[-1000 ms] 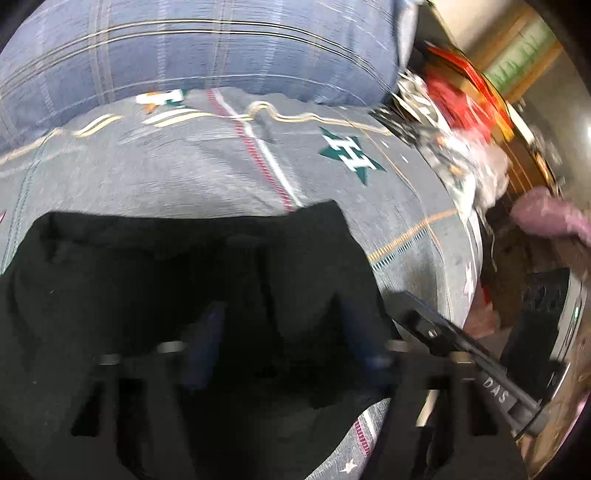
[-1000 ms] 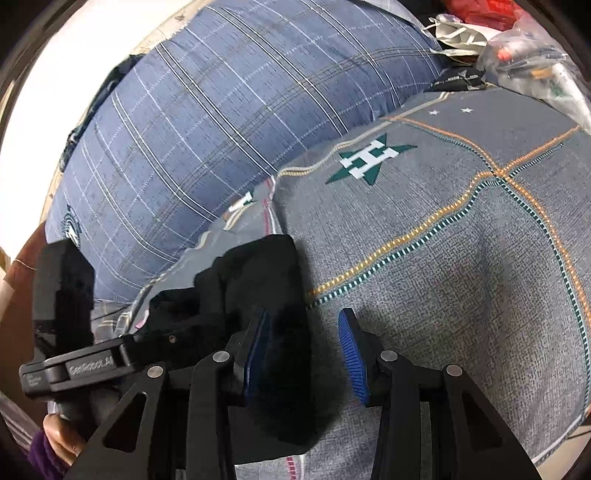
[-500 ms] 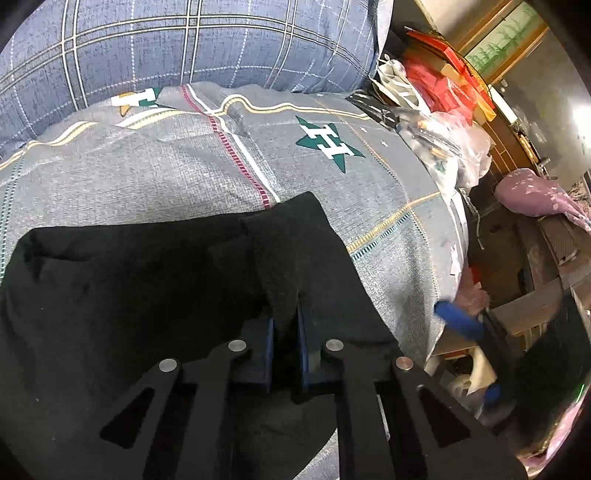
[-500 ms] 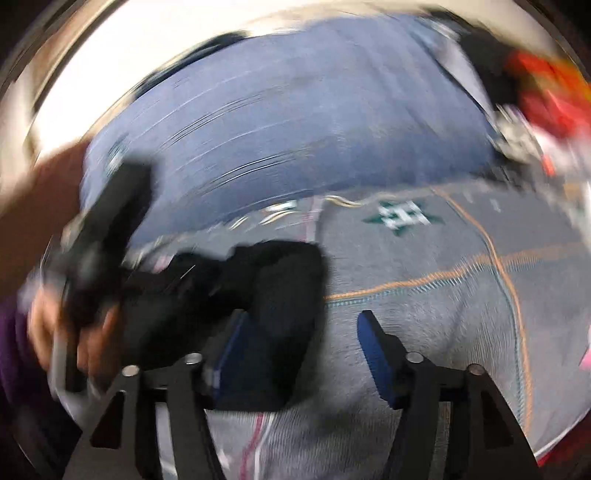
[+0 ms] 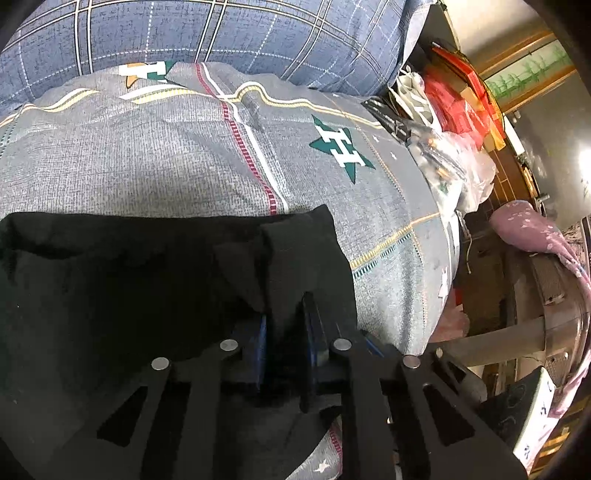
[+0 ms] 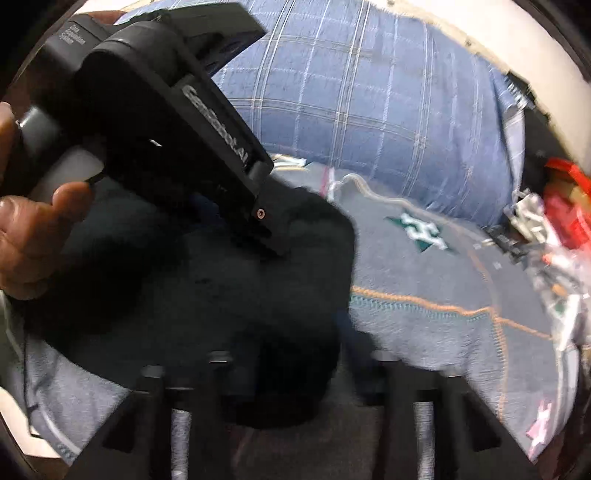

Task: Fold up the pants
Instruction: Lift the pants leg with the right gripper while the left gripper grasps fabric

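The black pants (image 5: 122,288) lie on a grey patterned bedspread (image 5: 147,158). My left gripper (image 5: 284,328) is shut on a raised fold of the pants near their right edge; blue pads pinch the cloth. In the right wrist view the pants (image 6: 236,295) fill the lower left, and the left gripper's black body (image 6: 166,122) hangs over them, held by a hand (image 6: 26,236). My right gripper (image 6: 299,354) is open, blurred, its left finger over the pants' near edge, its right finger over the bedspread (image 6: 436,314).
A blue plaid pillow (image 5: 221,33) lies at the back of the bed. Bags and red boxes (image 5: 454,107) are piled at the right of the bed. A pink cloth (image 5: 532,232) and furniture stand beyond the bed's right edge.
My left gripper closed on a fold of the pants and now holds it. My right gripper swung quickly, staying open, and now sits closer behind the left gripper.
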